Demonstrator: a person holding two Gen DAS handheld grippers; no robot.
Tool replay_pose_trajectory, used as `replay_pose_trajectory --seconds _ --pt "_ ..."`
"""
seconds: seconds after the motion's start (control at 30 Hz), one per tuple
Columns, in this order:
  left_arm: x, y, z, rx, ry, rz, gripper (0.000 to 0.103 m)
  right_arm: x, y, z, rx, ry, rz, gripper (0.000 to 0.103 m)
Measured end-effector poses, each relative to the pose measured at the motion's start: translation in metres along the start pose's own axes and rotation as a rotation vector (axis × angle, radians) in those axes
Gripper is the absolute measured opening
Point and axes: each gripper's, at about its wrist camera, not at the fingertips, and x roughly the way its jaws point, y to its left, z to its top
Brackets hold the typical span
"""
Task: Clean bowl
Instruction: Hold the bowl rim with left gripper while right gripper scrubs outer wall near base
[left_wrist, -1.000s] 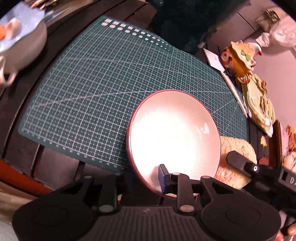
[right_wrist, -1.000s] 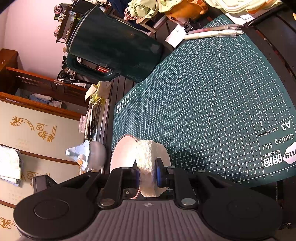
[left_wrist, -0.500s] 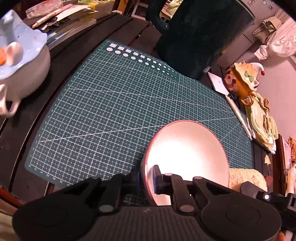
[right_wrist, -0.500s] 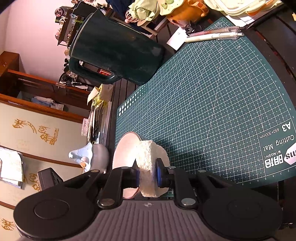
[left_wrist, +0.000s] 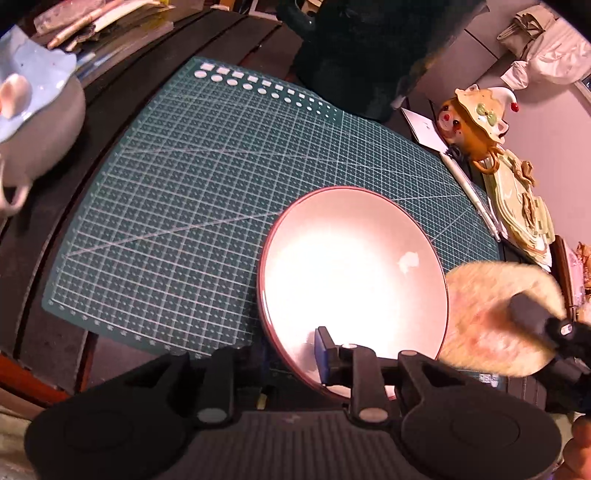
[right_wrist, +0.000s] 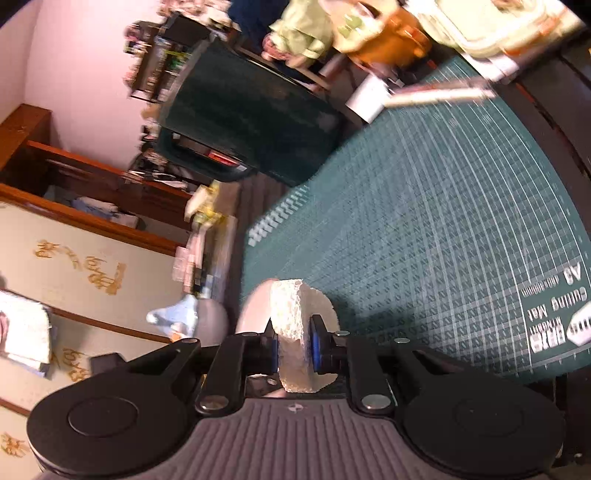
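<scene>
While the left wrist view shows the whole pale inside of the one bowl (left_wrist: 354, 280), tilted over the green cutting mat (left_wrist: 207, 192), the left gripper (left_wrist: 295, 354) pinches its near rim, jaws just eased wider. The right wrist view shows the right gripper (right_wrist: 293, 350) squeezing one sponge (right_wrist: 295, 332) beside the bowl's edge.

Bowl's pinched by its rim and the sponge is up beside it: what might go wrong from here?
1. The left tongs hold the bowl by one edge only, tilted above the cutting mat; a hard push from the sponge may twist it loose.
2. The right tongs squeeze the sponge deeply, so a finger may scrape the glaze.
3. The dark jug stands close behind; a wide stroke might knock it.
</scene>
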Motion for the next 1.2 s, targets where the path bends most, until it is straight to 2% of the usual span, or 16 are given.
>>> replay_pose_trajectory --seconds 0.13,0.3,0.37,0.57,0.77,0.97,1.13,1.2 --pt "0.001 -0.007 -0.001 0.041 -0.004 0.014 0.023 -0.001 0.004 0.001 -0.027 -0.004 -0.013 0.016" --pt "0.004 0.001 0.001 -0.008 0.010 -0.020 0.023 0.017 -0.014 -0.002 0.035 0.056 -0.078 0.016" --pt "0.005 0.002 0.002 -0.014 0.013 -0.026 0.023 0.017 -0.017 -0.002 0.060 0.053 -0.071 0.016" --pt "0.005 0.000 0.002 -0.006 0.008 -0.022 0.024 0.001 -0.003 0.001 0.021 -0.017 -0.026 0.016" --pt "0.005 0.001 0.002 -0.010 0.004 -0.022 0.024 0.024 -0.021 -0.006 0.079 0.067 -0.085 0.016" --pt "0.005 0.000 0.002 -0.005 0.001 -0.022 0.024 0.005 -0.007 0.001 0.029 -0.015 -0.038 0.016" --pt "0.005 0.000 0.001 -0.006 -0.002 -0.024 0.024 0.019 -0.014 -0.005 0.043 0.041 -0.073 0.016" --pt "0.005 0.001 0.001 -0.007 -0.003 -0.025 0.024 0.015 -0.013 -0.004 0.045 0.027 -0.068 0.016"
